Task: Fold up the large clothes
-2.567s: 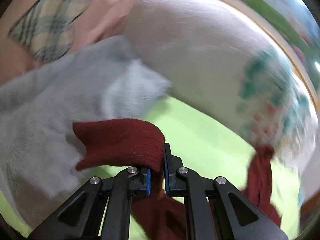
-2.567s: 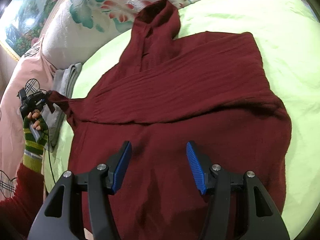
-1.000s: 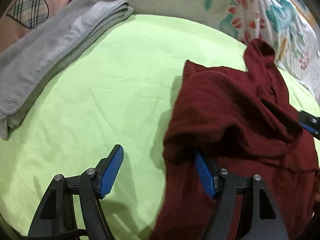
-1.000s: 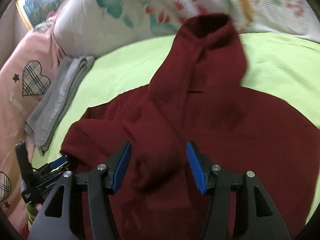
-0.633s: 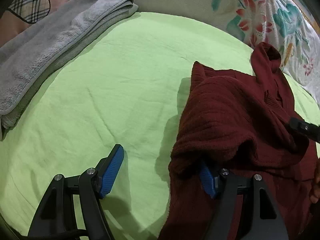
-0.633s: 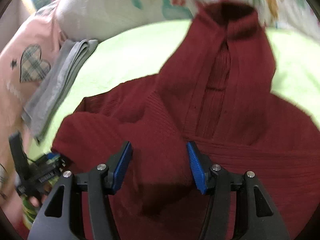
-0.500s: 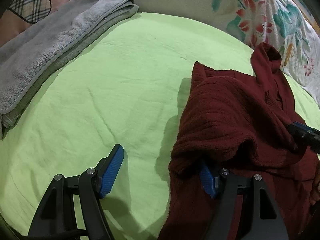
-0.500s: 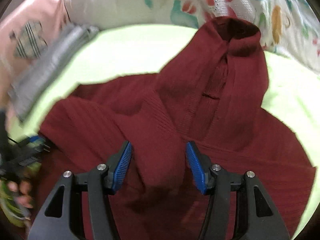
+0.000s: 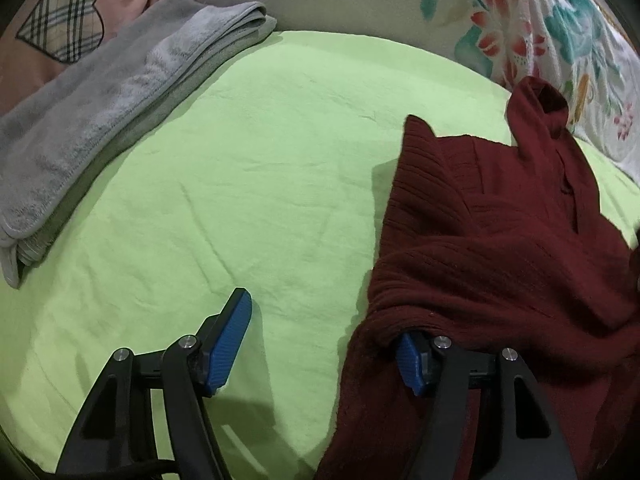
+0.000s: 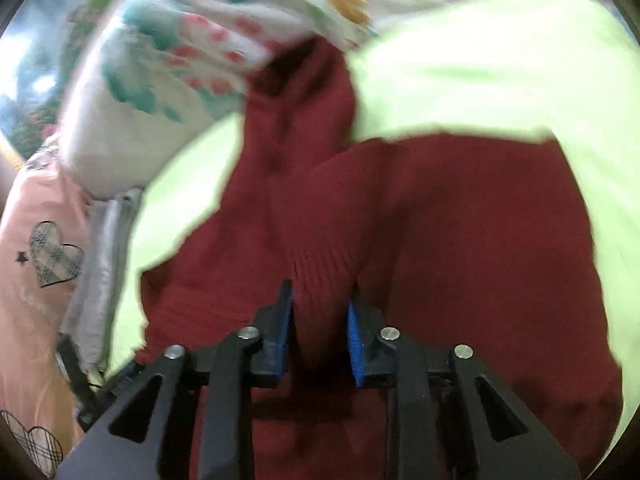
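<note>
Maroon sweater lies on the lime-green bed sheet. Left claw spread beside its edge. Right claw pinches a sleeve fold. Grey towel, floral pillow border the bed.

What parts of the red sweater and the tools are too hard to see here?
- Right wrist view: the red sweater is motion-blurred, so its folds are unclear.
- Right wrist view: the right tool has cloth between its fingers; whether it is fully clamped cannot be told.
- Left wrist view: the sweater drapes over one finger of the left tool.
- Both views: the sweater's lower part is cut off.
</note>
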